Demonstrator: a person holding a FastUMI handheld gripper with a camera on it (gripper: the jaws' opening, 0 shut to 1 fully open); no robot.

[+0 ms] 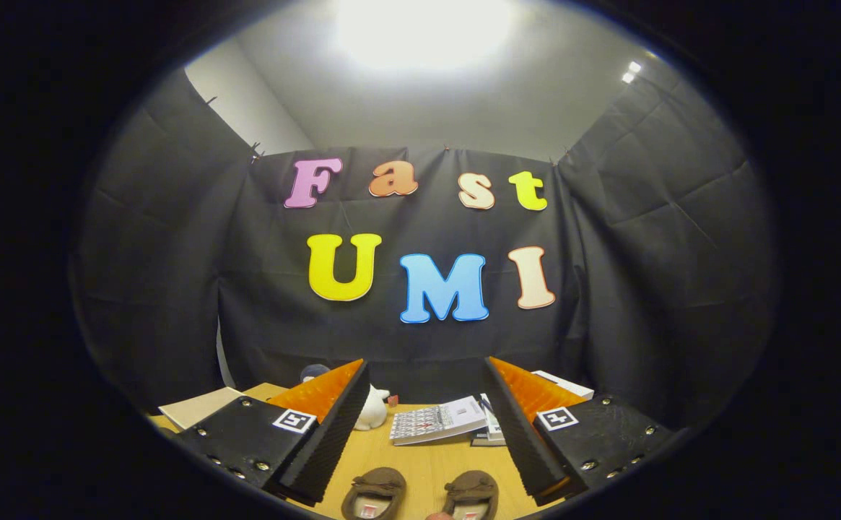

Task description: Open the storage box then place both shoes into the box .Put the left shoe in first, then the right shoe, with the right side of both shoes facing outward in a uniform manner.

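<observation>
Shoes, two brown slipper-like ones, lie side by side on the wooden counter (427, 462) between the two fingers of the claw (426, 415), toes pointing away toward the booth's wall: the left-hand shoe (375, 491) sits nearer the left finger (333, 426), the right-hand shoe (472, 492) nearer the right finger (517, 426), with a strip of bare wood between the pair. Each shoe shows a pale label inside its opening. Far to the left, beyond the left finger, a flat pale sheet or board (200, 406) rests near the counter's edge. Just past the left finger's tip stands a small white figurine (373, 412), partly hidden by that finger. Farther right, between and beyond the fingers, a calculator (438, 421) lies tilted on what appears to be a small stack of books (491, 430). Behind the right finger a white flat object (564, 384) peeks out; what it is cannot be told. The claw is spread wide, holding nothing, both fingers clear of the shoes.
</observation>
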